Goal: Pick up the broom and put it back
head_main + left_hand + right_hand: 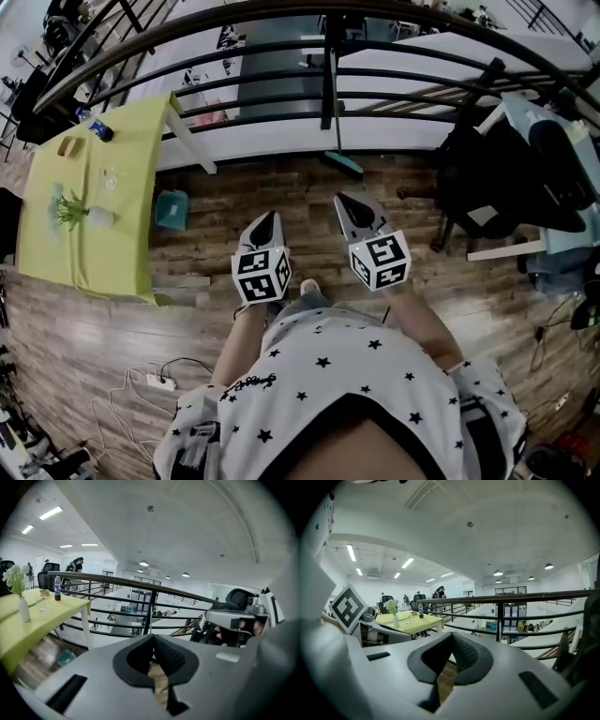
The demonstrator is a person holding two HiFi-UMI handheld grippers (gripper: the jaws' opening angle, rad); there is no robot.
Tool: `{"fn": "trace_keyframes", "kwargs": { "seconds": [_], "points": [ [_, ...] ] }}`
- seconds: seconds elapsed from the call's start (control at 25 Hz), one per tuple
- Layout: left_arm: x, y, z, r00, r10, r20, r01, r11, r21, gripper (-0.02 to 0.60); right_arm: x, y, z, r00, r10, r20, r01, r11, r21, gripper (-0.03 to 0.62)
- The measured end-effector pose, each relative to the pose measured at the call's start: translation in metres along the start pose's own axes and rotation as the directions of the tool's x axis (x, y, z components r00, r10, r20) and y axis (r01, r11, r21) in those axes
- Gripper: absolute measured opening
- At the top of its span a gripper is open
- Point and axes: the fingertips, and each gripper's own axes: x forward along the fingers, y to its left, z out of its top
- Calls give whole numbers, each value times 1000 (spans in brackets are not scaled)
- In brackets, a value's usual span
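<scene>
**Broom waiting at the railing: step in and open up first**

Begin with the left gripper (152, 638) and the right gripper (451, 637). Both closed tight, nothing between the jaws, held side by side in front of the body and tipped slightly down over the wooden floor (422, 281).

Look ahead for the broom (342, 165). Most likely the teal head lying on the floor at the foot of the dark railing post (328, 84), well apart from both grippers. Handle hard to make out, perhaps the thin pale line beside the post in the left gripper view.

- Step closer before reaching.
- Spread the jaws of one gripper wide; probably the right, more nearly in line with the head.
- Come at the handle rather than the head, from the side, jaws astride the shaft.
- Close only once the shaft sits deep between the pads.
- Lift away from the railing (422, 75) to avoid snagging the bars.

To the left:
- a yellow-green tabletop (56, 244) carrying a vase of flowers (97, 217) and a bottle (98, 131)
- a teal bin (172, 208) on the floor by its corner

To the right, a dark chair (497, 178) near the railing. Behind the feet, white cables and a power strip (155, 382): mind these when backing off. No obstacle seen on the boards between the grippers and the broom.
</scene>
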Motion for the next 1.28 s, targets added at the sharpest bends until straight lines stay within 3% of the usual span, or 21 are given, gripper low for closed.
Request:
{"fn": "trace_keyframes", "kwargs": {
  "seconds": [0.48,1.28],
  "points": [
    [3,-5,-9,1000,-11,-17,11,1000,1,11,-2,-8,-14,1000,-18,-9,19,999,41,-6],
    [45,24,12,999,-32,-37,33,999,15,11,59,-19,3,1000,-18,-6,18,998,63,-6]
  ]
}}
